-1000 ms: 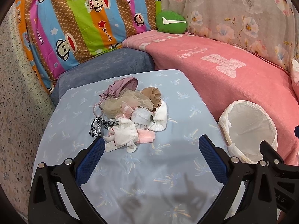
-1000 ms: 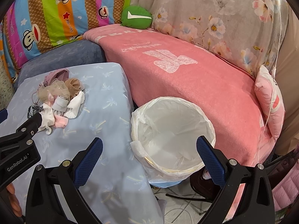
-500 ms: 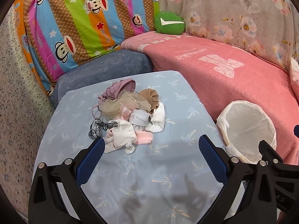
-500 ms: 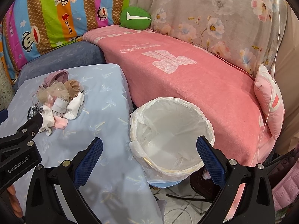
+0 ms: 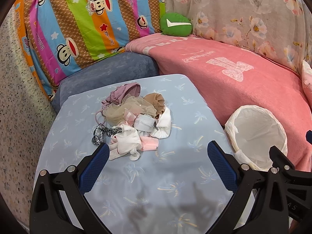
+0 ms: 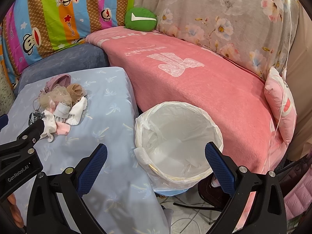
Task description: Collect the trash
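On the blue palm-print bench (image 5: 175, 175), a loose heap of fabric scraps (image 5: 134, 120) is lying near the middle, made up of white socks, a pink swatch, beige tulle, a mauve drawstring piece, a tan stocking and a leopard-print band (image 5: 101, 134) trailing off at its 8 o'clock edge. All of it is looking light, limp and tangled, so I judge that a pinch on one piece is likely to be dragging neighbours along or letting thin tulle slip; the bunched white sock (image 5: 126, 144) at the near edge is offering the thickest fold to bite, and closing down into the cloth rather than skimming it seems the safer hold. The left gripper (image 5: 156, 167) is hovering with its blue-padded jaws spread wide and holding nothing, the heap sitting just beyond it at about 11 o'clock, with the near sock almost touching the left fingertip (image 5: 99, 156). The right gripper (image 6: 156, 161) is likewise gaping and empty, hanging over the near rim of the lined waste basket (image 6: 195, 109), which is standing just beside the bench's right edge against the pink sofa blanket (image 6: 195, 81); from this gripper the heap is lying well apart at about 10 o'clock. The basket's white liner is looking empty, so the collecting appears not yet begun.
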